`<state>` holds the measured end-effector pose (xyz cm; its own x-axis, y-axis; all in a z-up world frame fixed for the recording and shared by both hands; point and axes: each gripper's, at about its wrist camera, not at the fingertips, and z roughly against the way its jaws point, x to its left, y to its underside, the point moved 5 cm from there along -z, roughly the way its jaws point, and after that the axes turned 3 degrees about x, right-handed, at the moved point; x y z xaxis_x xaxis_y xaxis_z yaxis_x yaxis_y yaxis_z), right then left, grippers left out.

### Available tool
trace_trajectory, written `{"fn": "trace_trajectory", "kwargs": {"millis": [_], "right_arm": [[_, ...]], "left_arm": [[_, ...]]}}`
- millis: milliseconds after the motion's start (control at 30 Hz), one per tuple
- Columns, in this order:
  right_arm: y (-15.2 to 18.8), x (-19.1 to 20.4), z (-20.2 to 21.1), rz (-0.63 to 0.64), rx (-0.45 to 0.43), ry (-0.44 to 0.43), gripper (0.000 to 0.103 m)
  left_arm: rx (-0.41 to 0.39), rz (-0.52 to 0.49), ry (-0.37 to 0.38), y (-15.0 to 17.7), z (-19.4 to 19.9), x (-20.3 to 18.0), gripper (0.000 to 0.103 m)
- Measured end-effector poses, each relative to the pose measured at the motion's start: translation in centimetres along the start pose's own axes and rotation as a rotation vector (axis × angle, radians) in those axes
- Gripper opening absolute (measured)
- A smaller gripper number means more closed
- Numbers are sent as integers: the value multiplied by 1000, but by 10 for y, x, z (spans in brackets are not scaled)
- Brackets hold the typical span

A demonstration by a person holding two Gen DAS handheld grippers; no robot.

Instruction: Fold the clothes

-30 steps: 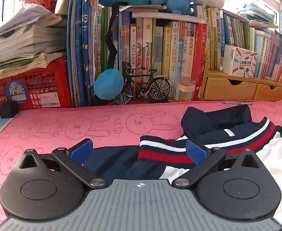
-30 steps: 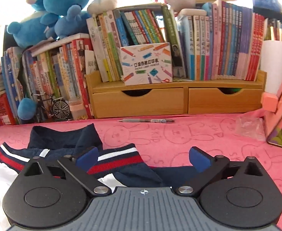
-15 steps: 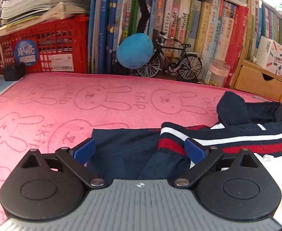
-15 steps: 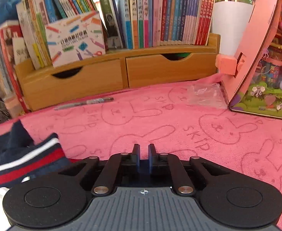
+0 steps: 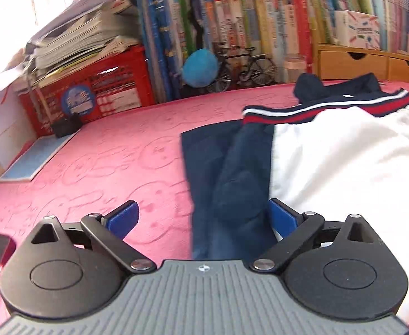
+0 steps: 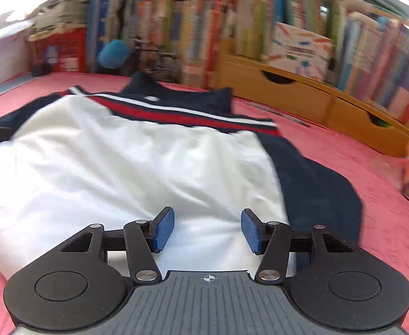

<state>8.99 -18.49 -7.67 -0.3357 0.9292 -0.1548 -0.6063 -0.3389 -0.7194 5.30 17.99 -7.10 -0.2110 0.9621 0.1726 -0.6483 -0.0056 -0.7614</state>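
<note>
A garment with a white body (image 5: pixel 344 162), navy sleeves and red-and-white stripes lies flat on the pink bunny mat (image 5: pixel 106 162), collar toward the books. My left gripper (image 5: pixel 201 210) hovers open low over its left navy sleeve (image 5: pixel 226 173), which runs between the blue pads. My right gripper (image 6: pixel 207 217) is over the white body (image 6: pixel 120 167) near the right navy sleeve (image 6: pixel 316 189). Its jaws are opening, about half apart, and the blue pads (image 6: pixel 164 230) press on nothing.
Books (image 5: pixel 260 22), a red basket of papers (image 5: pixel 92 89), a blue ball (image 5: pixel 200 68) and a model bicycle (image 5: pixel 246 65) line the back. Wooden drawers (image 6: pixel 302 97) and a pen (image 6: pixel 285 115) are at the back right. A blue pad (image 5: pixel 37 159) lies at the left.
Both grippers have drawn back from the collar end toward the near part of the garment. The right gripper was shut half a second ago and now stands partly apart. The left stayed open.
</note>
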Motion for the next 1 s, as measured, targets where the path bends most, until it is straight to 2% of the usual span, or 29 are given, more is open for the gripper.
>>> {"fn": "trace_trajectory", "kwargs": {"millis": [33, 67, 100, 133, 200, 267, 300, 367, 400, 467, 500, 567, 600, 633, 667, 733, 833, 900, 933, 1000], "right_arm": [[7, -19, 6, -50, 21, 133, 53], [11, -30, 17, -72, 19, 231, 53], [13, -31, 33, -73, -11, 262, 53], [16, -23, 52, -61, -66, 225, 54], [22, 8, 79, -40, -159, 93, 60], [24, 48, 94, -29, -200, -16, 62], [28, 66, 100, -31, -208, -61, 62], [34, 92, 110, -65, -201, -143, 61], [37, 100, 113, -100, -185, -179, 61], [44, 94, 121, -288, -141, -321, 60], [53, 84, 119, -440, -98, -397, 60], [72, 61, 116, -754, -5, -545, 61], [82, 54, 110, -886, 36, -571, 61], [85, 49, 106, -946, 35, -558, 57], [87, 45, 101, -1001, 31, -542, 54], [79, 48, 96, -983, -4, -488, 55], [74, 50, 79, -1100, -40, -501, 49], [72, 50, 67, -1181, -31, -533, 32], [71, 49, 62, -1220, -15, -552, 14], [69, 47, 60, -1253, -26, -577, 12]], "left_arm": [[-2, 27, -5, 1, 7, 6, 100], [-5, 51, -10, 3, 15, 11, 96], [-25, 38, -9, 3, 27, 3, 94], [-46, 23, -6, 4, 39, -5, 93], [-115, -40, 44, 7, 69, -41, 95], [-180, -97, 91, 12, 96, -82, 103], [-197, -114, 110, 14, 102, -96, 103], [-177, -127, 144, 20, 105, -122, 103], [-142, -83, 180, 24, 107, -122, 103], [-71, 11, 255, 32, 111, -122, 103], [-22, 124, 358, 39, 113, -112, 103], [115, 430, 615, 55, 107, -91, 103], [176, 576, 701, 64, 100, -84, 103], [234, 715, 778, 71, 93, -77, 102], [230, 735, 766, 71, 93, -75, 103], [224, 775, 743, 70, 92, -70, 99], [232, 778, 762, 68, 94, -80, 100], [245, 823, 801, 71, 91, -84, 100], [225, 839, 783, 70, 92, -86, 101], [221, 882, 785, 69, 90, -88, 103]]}}
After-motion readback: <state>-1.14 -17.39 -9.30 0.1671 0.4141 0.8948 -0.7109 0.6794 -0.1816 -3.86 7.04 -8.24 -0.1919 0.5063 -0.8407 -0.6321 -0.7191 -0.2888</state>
